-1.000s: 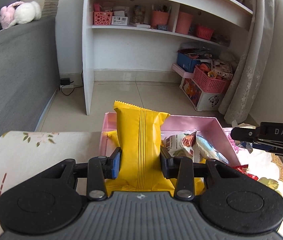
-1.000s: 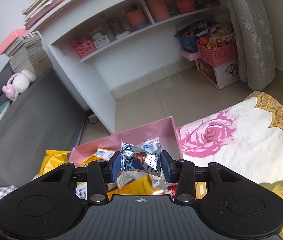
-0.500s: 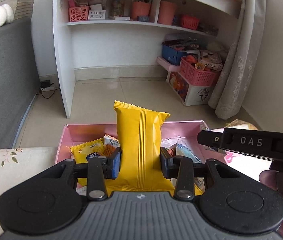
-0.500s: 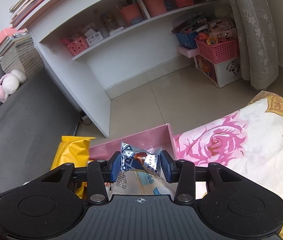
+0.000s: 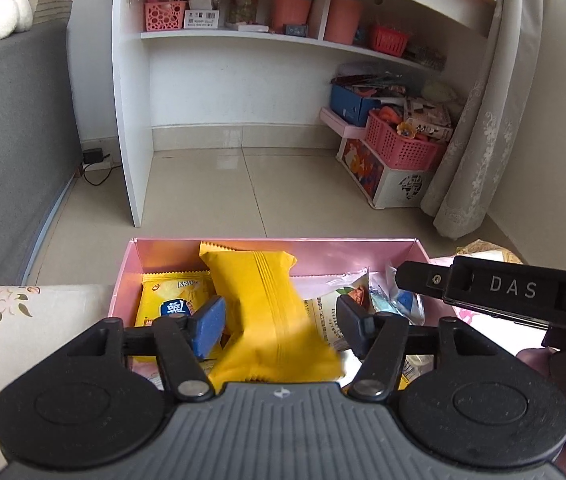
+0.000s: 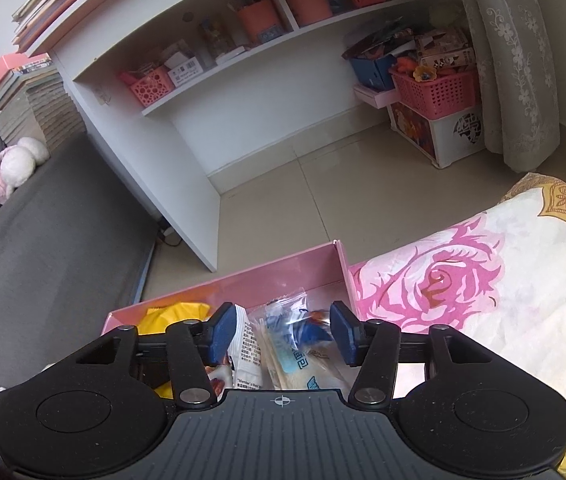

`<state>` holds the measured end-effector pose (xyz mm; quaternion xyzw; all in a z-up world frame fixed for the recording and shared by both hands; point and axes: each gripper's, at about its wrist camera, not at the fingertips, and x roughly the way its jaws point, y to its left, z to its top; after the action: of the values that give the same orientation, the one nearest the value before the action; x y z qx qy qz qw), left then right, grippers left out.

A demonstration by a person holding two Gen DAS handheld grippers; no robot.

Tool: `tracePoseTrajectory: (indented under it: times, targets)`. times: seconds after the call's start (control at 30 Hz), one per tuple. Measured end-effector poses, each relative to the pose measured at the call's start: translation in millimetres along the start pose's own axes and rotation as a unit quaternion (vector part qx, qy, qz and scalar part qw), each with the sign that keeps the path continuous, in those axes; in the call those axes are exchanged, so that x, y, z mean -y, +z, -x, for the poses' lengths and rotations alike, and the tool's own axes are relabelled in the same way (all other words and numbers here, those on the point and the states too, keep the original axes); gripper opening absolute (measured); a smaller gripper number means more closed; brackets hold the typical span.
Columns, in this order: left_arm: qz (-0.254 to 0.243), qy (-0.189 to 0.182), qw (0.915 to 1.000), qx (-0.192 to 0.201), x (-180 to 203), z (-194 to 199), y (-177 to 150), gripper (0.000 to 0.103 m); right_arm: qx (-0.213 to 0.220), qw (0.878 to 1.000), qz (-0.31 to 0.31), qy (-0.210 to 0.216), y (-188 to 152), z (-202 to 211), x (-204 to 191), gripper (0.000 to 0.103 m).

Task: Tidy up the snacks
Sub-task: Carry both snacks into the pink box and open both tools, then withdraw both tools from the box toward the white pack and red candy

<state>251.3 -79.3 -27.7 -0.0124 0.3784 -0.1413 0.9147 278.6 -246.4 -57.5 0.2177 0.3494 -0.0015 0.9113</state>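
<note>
Hovering over the pink box (image 5: 219, 250) on the flowered bedspread (image 6: 503, 280), the left gripper (image 5: 281, 320) is opening, and its pads stand clear of the yellow snack packet (image 5: 271, 312) that lies in the box between them. The right gripper (image 6: 281, 332) is opening too, with nothing pinched, above the blue-and-clear wrapped snacks (image 6: 295, 332) at the box's right end.

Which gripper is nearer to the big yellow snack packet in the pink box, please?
Left. The left gripper straddles the yellow packet, jaws opening and pads off it. The right gripper hangs over clear-wrapped snacks at the pink box's other end.
</note>
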Motion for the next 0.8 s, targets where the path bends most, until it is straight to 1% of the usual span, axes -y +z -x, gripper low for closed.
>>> tracePoseTrajectory:
  times: [0.17, 0.23, 0.37, 0.43, 0.57, 0.7, 0.8]
  targets:
    - [-0.005, 0.000, 1.0000, 0.000, 4, 6, -1, 0.067, 0.000, 1.000, -0.003, 0.001, 0, 7, -1, 0.063]
    - [-0.003, -0.001, 1.0000, -0.002, 4, 10, -3, 0.071, -0.002, 1.000, -0.006, 0.001, 0, 11, 0, 0.071]
    - [0.000, 0.000, 1.0000, -0.005, 2, 20, -8, 0.076, -0.004, 1.000, -0.004, -0.004, -4, 23, -1, 0.077]
    - [0.002, 0.000, 1.0000, -0.004, 0, 27, -11, 0.081, -0.004, 1.000, 0.002, -0.009, -6, 30, -2, 0.083]
    - [0.006, -0.001, 1.0000, -0.002, -3, 43, -19, 0.086, -0.005, 1.000, 0.011, -0.009, -11, 47, -5, 0.084]
    - [0.008, -0.002, 1.0000, 0.000, -4, 59, -28, 0.093, -0.004, 1.000, 0.019, -0.008, -18, 66, -11, 0.091]
    - [0.011, 0.001, 0.9999, -0.001, -7, 70, -37, 0.099, -0.005, 0.999, 0.033, -0.006, -25, 79, -16, 0.092]
